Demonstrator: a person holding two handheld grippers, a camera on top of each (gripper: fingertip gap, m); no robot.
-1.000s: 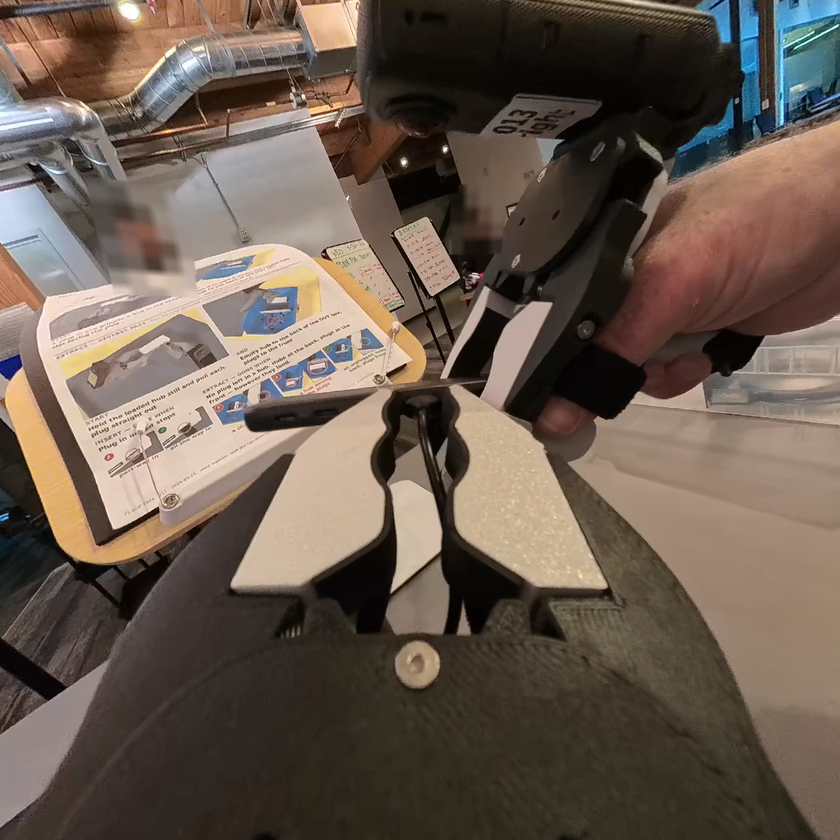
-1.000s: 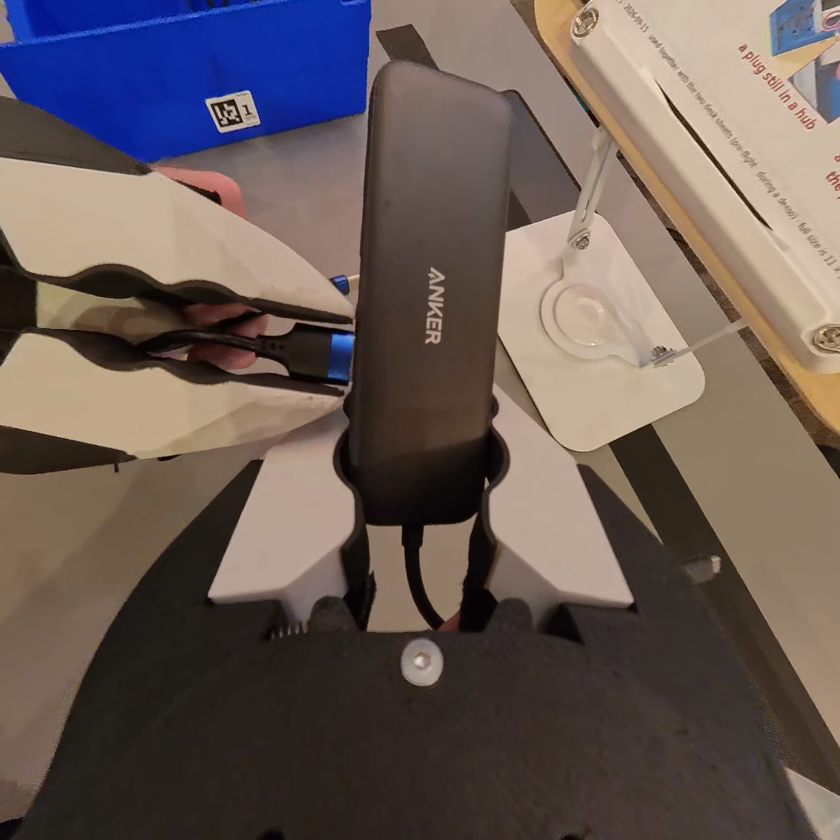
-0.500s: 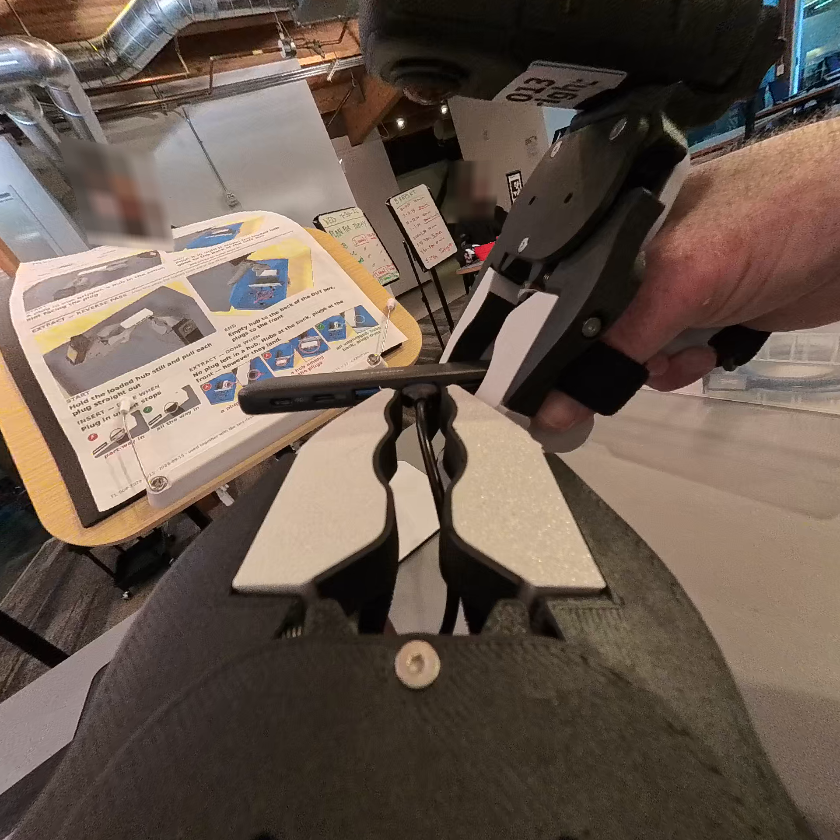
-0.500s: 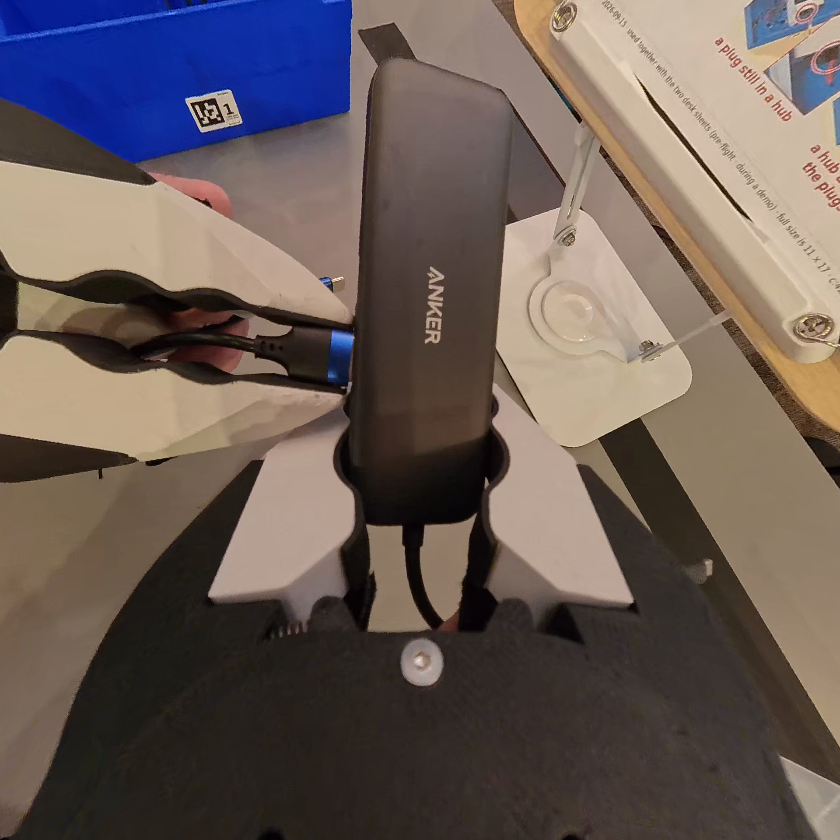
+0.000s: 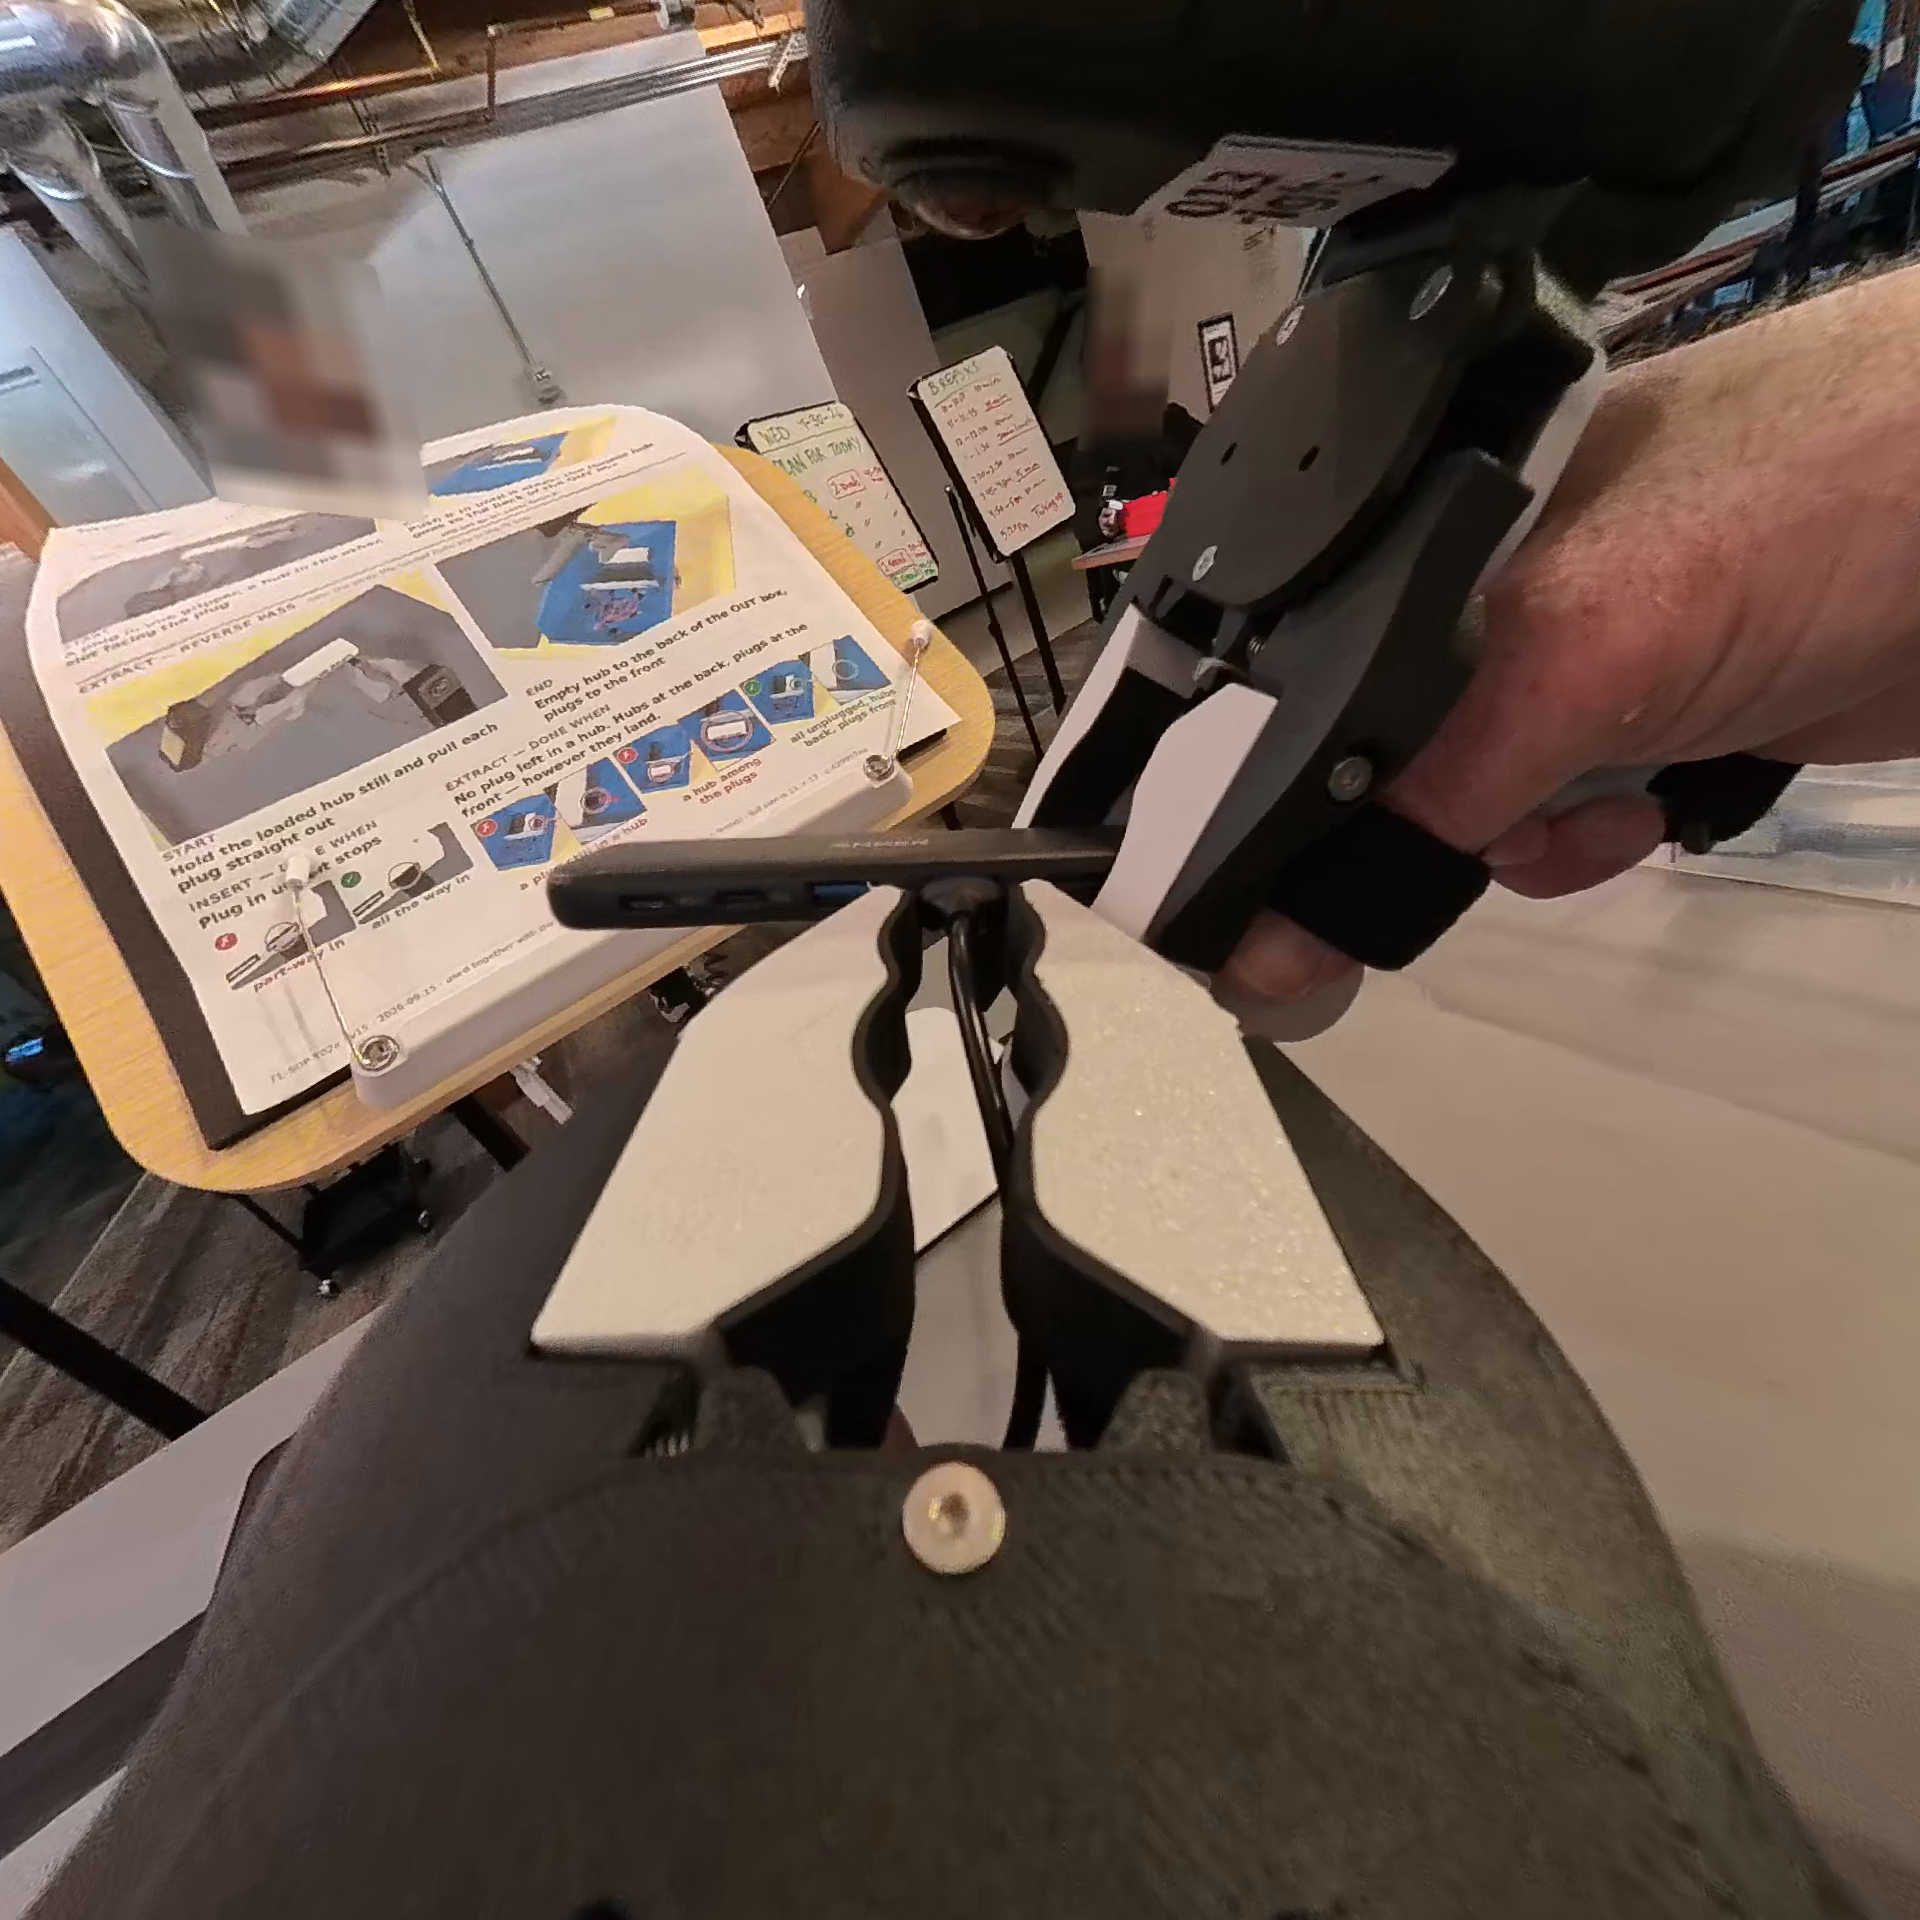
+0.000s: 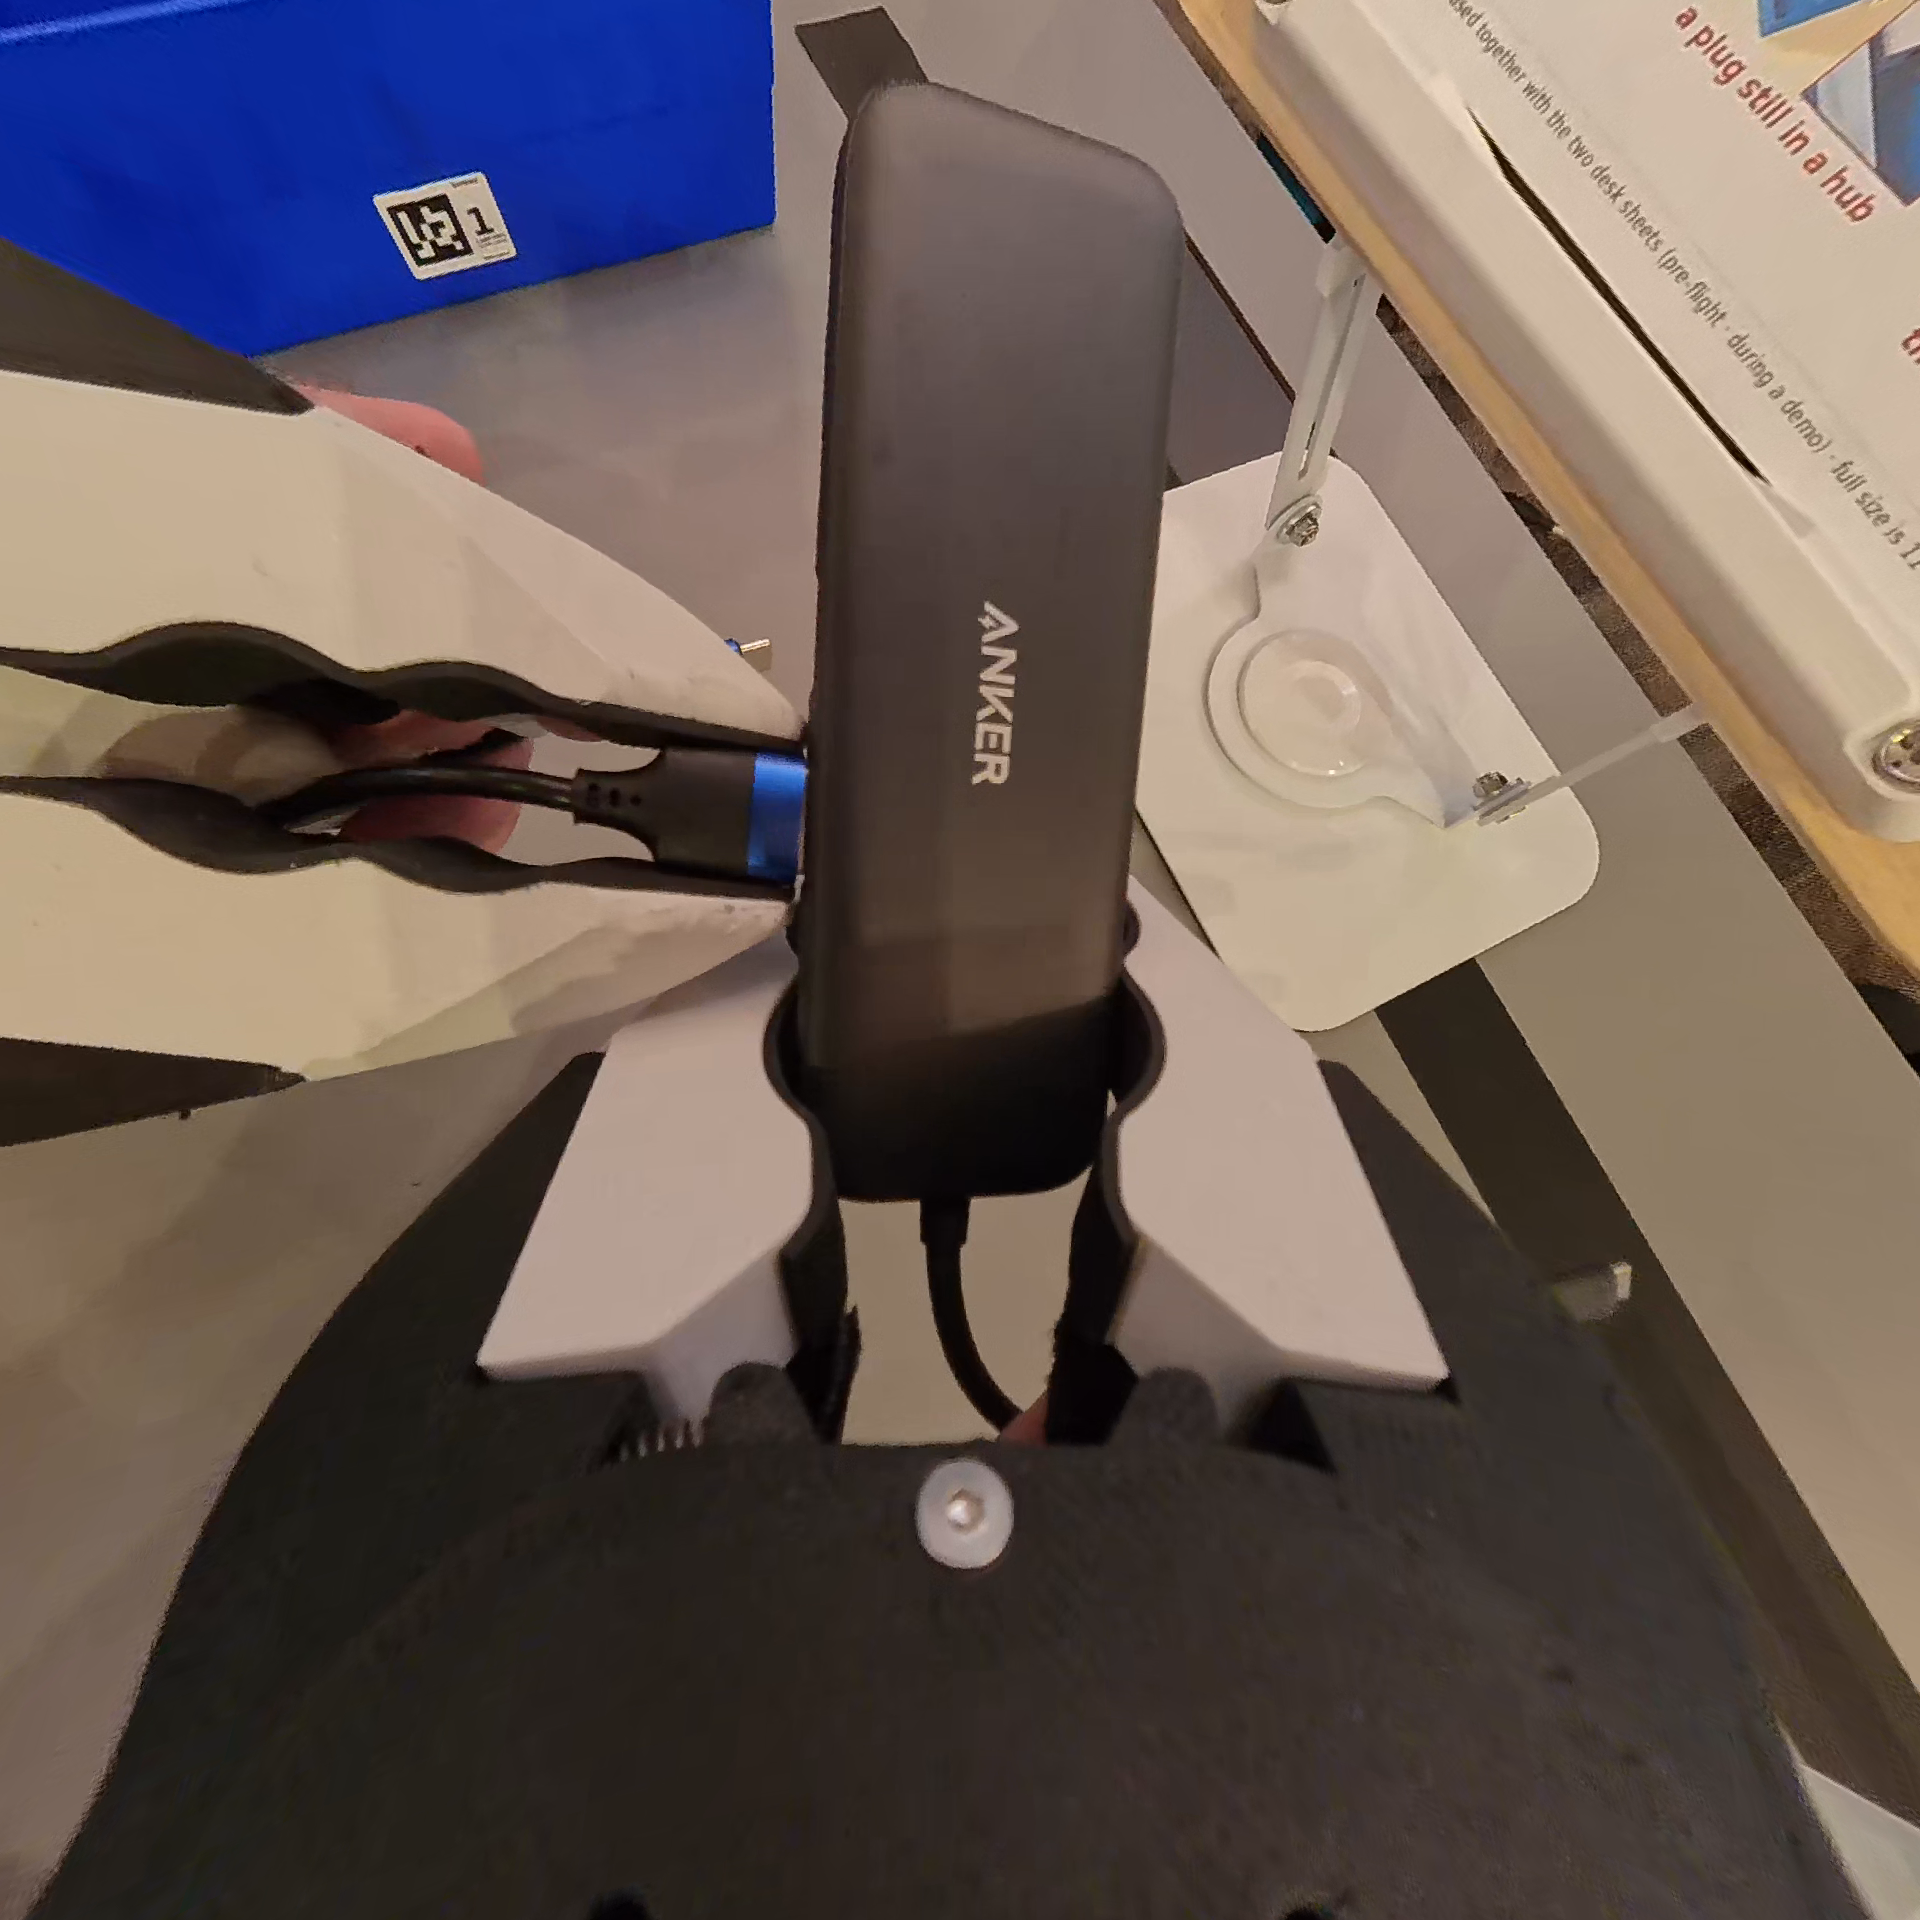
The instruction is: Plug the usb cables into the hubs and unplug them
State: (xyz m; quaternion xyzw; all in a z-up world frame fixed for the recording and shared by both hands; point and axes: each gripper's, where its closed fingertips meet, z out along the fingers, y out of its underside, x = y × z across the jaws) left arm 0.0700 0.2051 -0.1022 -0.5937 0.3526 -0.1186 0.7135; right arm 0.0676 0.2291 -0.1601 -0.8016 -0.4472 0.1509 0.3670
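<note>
My right gripper [image 6: 961, 997] is shut on the near end of a black USB hub [image 6: 997, 623], which points away from me above the grey table. My left gripper [image 6: 779, 810] comes in from the left and is shut on a black USB plug [image 6: 717, 810]. The plug's blue collar sits against the hub's left side. In the left wrist view the hub [image 5: 831, 883] lies crosswise just past my left gripper [image 5: 961, 914], its side ports facing me. The plug's cable [image 5: 977, 1039] runs back between the jaws. My right gripper [image 5: 1101, 831] and the hand holding it are at the upper right.
A blue bin [image 6: 364, 156] with a square tag stands at the back left. A white stand base [image 6: 1351, 779] lies on the table right of the hub. An instruction sheet [image 5: 416, 727] sits on a round wooden side table [image 5: 156, 1091]. A second plug tip [image 6: 753, 652] shows behind my left gripper.
Both grippers have shifted slightly together. The plug stays against the hub's side. In the left wrist view the hub now sits lower and shows its ports.
</note>
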